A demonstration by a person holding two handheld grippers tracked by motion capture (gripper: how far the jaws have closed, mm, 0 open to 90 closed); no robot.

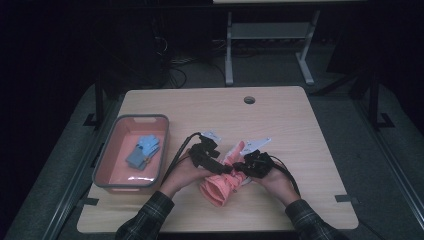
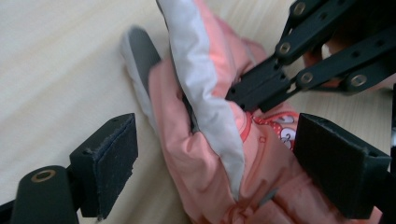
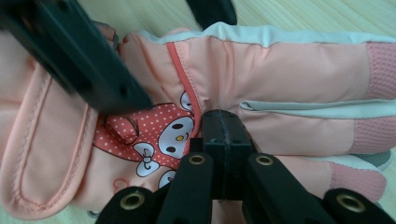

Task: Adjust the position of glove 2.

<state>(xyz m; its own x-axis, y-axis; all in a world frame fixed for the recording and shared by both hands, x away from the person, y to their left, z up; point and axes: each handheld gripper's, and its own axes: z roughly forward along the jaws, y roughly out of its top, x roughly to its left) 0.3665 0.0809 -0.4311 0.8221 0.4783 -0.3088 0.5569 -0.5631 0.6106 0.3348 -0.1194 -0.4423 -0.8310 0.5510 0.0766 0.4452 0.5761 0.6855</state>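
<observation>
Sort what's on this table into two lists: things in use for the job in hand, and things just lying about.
In use:
- pink glove, pinched by the shut right gripper
- left gripper, jaws open on either side of the glove, pads not pressing

Lying about:
- pink bin at the table's left
- blue gloves inside the bin

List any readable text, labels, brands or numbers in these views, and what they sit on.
None readable.
The pink padded ski glove carries a red polka-dot patch with a white cartoon face, a picture with no lettering.
The blue items in the pink plastic bin are too small to show any print.
</observation>
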